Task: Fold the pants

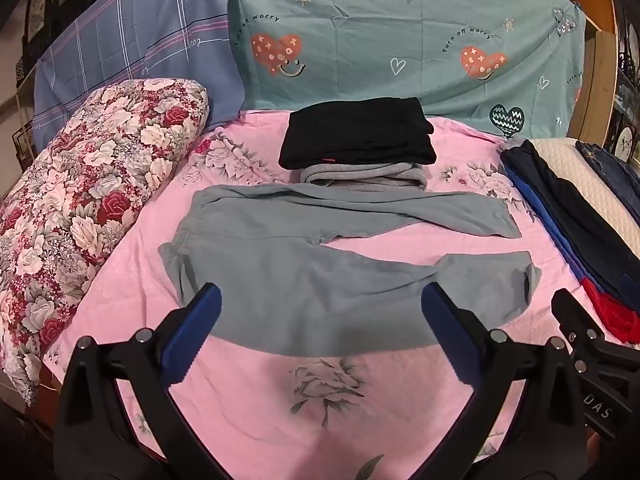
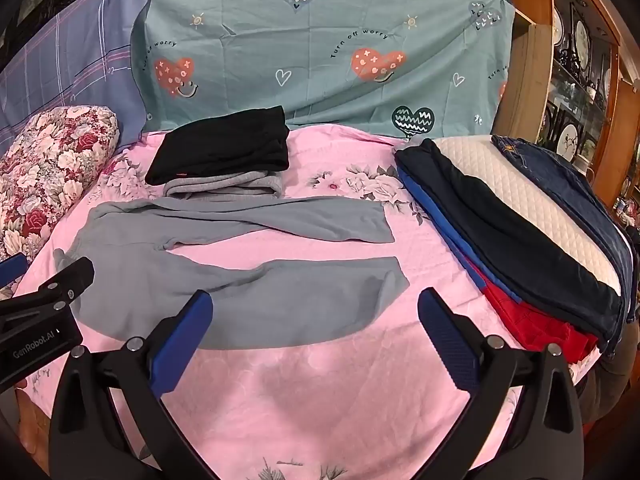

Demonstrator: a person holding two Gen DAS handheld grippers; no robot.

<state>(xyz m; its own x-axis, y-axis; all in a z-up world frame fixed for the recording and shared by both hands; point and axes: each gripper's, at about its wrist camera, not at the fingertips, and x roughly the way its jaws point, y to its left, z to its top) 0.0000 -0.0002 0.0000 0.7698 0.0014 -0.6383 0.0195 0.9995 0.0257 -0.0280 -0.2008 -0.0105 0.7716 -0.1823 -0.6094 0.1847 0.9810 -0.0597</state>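
Grey-blue pants [image 1: 304,280] lie spread flat on the pink bed sheet [image 1: 320,400], waistband to the left, both legs running right and apart. They also show in the right wrist view [image 2: 240,296]. My left gripper [image 1: 320,300] is open and empty, hovering over the near leg's front edge. My right gripper [image 2: 316,308] is open and empty, just above the near leg near its cuff end. The right gripper's body shows at the left wrist view's right edge [image 1: 592,344]; the left gripper's body shows at the right wrist view's left edge [image 2: 44,308].
A stack of folded black [image 1: 356,132] and grey [image 1: 364,176] pants sits behind the spread pants. Unfolded dark, blue and red garments [image 2: 520,248] lie on a white pillow [image 2: 532,192] at right. A floral bolster [image 1: 88,192] lies at left. Hanging sheets [image 1: 400,32] back the bed.
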